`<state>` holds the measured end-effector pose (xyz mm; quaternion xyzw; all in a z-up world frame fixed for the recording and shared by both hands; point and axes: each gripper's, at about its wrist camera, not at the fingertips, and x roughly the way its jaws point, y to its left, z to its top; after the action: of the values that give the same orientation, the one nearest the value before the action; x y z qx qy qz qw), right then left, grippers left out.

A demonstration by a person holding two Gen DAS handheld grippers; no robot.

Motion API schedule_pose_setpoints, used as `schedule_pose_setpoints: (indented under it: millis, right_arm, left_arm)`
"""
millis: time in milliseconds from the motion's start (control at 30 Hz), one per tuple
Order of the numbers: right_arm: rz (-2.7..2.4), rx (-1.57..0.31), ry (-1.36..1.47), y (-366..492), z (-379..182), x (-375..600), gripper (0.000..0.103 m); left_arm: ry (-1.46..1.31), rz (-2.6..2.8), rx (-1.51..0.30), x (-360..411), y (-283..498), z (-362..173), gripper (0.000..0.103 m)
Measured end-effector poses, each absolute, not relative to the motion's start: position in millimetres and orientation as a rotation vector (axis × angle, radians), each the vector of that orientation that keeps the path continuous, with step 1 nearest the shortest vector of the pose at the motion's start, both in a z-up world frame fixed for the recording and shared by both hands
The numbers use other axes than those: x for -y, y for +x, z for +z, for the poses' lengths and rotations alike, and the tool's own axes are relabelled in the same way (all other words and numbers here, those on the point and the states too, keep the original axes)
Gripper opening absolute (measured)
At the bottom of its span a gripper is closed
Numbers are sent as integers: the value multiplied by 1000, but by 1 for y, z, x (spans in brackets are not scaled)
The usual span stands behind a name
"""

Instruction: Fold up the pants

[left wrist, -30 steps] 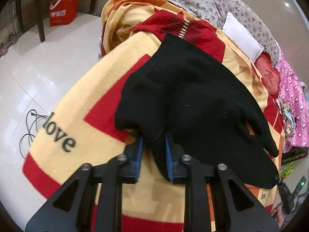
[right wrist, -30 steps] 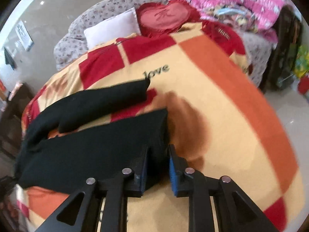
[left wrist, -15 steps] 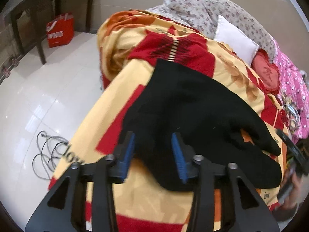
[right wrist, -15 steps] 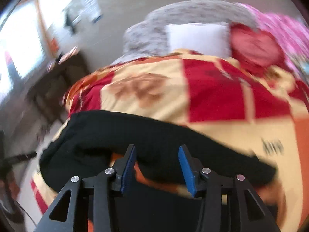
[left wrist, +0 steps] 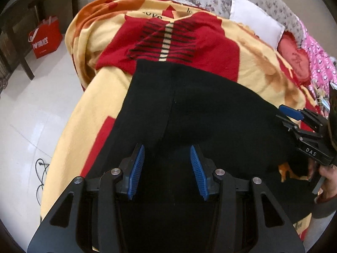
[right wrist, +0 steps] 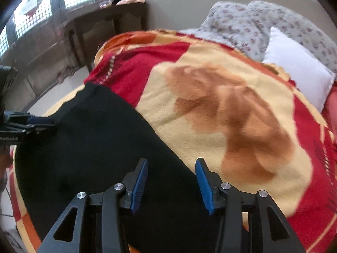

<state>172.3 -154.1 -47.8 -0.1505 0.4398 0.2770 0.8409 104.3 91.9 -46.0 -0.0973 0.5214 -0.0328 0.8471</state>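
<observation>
Here the pants (left wrist: 189, 109) lie flat on the blanket (left wrist: 248, 63), with both grippers hovering over them, fingers spread and gripping nothing: left gripper (left wrist: 167, 168), right gripper (right wrist: 171, 184). A fold looks just laid; next likely calls for pinching an end to double it over. The long axis seems to run from the waistband near the red patch toward the cameras.

We see soft indoor light, glare on the floor (left wrist: 31, 113) at left, blurred right view, fisheye-warped edges.
</observation>
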Motion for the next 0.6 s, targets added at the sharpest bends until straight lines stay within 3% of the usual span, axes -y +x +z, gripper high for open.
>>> schedule_pose_setpoints:
  millis: [67, 200, 600]
  right_arm:
    - [599, -939, -322, 177, -55, 152, 44]
    - [668, -932, -251, 171, -54, 150, 11]
    - [800, -689, -282, 36, 23, 126, 7]
  left_arm:
    - [-204, -63, -1097, -92, 109, -50, 45]
    - [-237, -62, -1084, -97, 112, -51, 45]
    - [-370, -11, -999, -151, 54, -16, 45]
